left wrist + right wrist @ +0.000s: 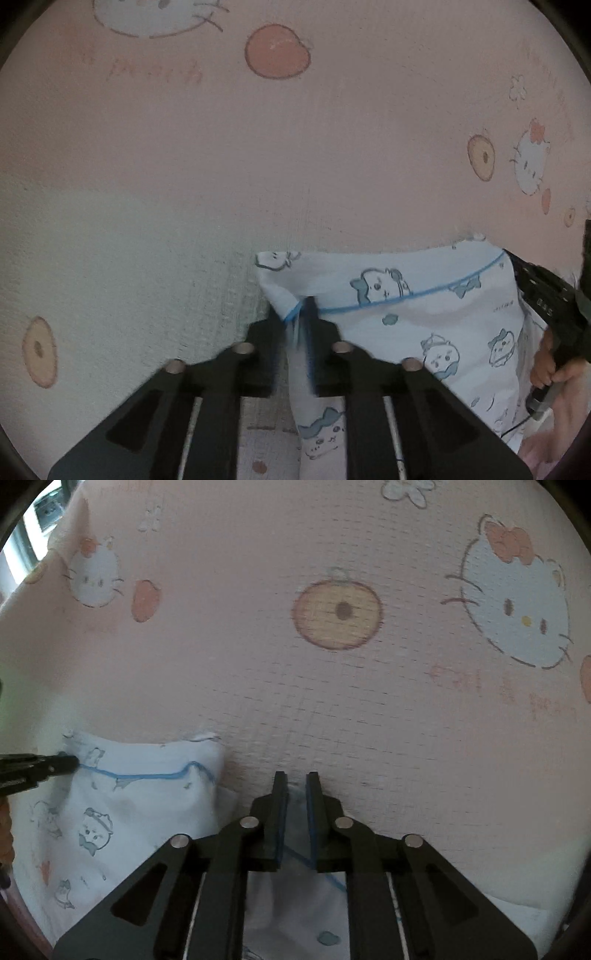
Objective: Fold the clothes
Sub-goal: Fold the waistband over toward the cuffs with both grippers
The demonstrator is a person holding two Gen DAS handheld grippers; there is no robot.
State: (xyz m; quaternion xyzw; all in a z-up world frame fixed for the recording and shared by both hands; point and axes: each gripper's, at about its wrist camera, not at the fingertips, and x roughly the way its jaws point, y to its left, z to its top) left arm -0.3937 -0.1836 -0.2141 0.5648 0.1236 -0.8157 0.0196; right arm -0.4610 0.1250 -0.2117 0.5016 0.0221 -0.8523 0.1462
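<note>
The left gripper [301, 325] pinches the blue-piped edge of a pale blue cartoon-print garment [424, 317]; the right gripper [296, 812] has its jaws slightly parted around cloth at the opposite side. The garment lies on a pink cat-print sheet [332, 709], thin, limp and light by the look of it, so the firmer piped hem [147, 775] seems the best hold.

Left gripper [301, 306] at bottom centre, 2 black fingers [264, 354] closed tight on the blue-piped edge of a pale blue garment [424, 317] printed with cartoon animals. Garment spread to the right over a pink bedsheet [295, 155] patterned with cat faces, peaches and doughnuts. At far right, the right gripper [543, 291] at the garment's other end, held by a hand [554, 369]; its jaw state not discernible.
</note>
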